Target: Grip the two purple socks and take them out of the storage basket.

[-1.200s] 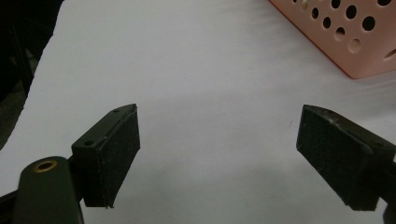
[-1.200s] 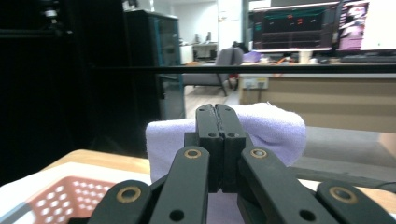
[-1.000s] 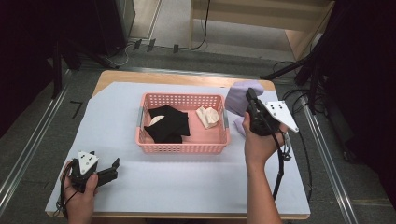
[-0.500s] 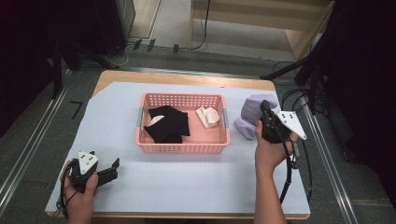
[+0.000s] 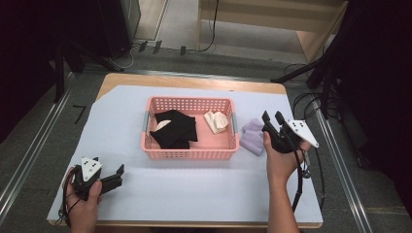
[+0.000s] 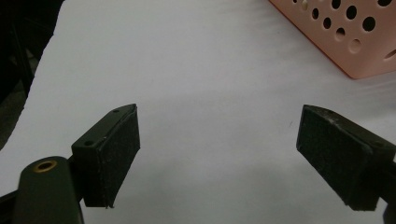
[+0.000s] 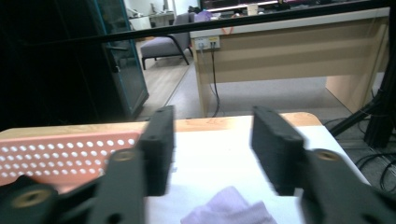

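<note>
A pink perforated basket (image 5: 188, 154) stands mid-table with black cloths (image 5: 175, 130) and a cream cloth (image 5: 216, 121) inside. Just right of it, a lavender cloth (image 5: 252, 136) lies crumpled on the white sheet. My right gripper (image 5: 272, 116) hovers at that cloth's right side, open and holding nothing. In the right gripper view the lavender cloth (image 7: 229, 209) sits low between and below the spread jaws of the right gripper (image 7: 215, 140), with the basket (image 7: 60, 151) to the left. My left gripper (image 5: 116, 176) rests open near the front left, also seen as the left gripper (image 6: 219, 158) over bare sheet.
A white sheet (image 5: 194, 189) covers the wooden table. Metal rails run along the floor on both sides. A corner of the basket (image 6: 345, 37) shows at the upper right of the left gripper view. A cable (image 5: 297, 184) trails from my right gripper.
My right gripper carried the lavender cloth from over the basket's right rim down to the table beside it, then opened and let it go. The left gripper stayed still.
</note>
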`<move>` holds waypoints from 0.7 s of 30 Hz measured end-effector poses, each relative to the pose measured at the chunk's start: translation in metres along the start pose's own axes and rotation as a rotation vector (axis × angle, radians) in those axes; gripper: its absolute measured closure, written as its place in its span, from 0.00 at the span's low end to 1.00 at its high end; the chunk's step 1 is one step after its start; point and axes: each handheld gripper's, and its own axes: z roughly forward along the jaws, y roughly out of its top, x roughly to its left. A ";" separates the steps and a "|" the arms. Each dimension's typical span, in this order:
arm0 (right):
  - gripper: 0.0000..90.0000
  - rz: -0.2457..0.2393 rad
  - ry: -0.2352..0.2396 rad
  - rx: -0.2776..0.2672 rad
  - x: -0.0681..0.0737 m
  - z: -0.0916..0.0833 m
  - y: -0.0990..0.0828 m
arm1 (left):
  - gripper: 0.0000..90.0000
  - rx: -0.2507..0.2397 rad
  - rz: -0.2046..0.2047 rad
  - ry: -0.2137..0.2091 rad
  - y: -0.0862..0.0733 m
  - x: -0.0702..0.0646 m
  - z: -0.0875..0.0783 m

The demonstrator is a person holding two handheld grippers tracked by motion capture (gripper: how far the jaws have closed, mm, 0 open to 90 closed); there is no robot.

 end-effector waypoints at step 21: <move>0.24 -0.012 -0.009 0.086 -0.055 -0.074 -0.053 | 0.16 -0.010 0.007 0.001 0.000 -0.001 -0.001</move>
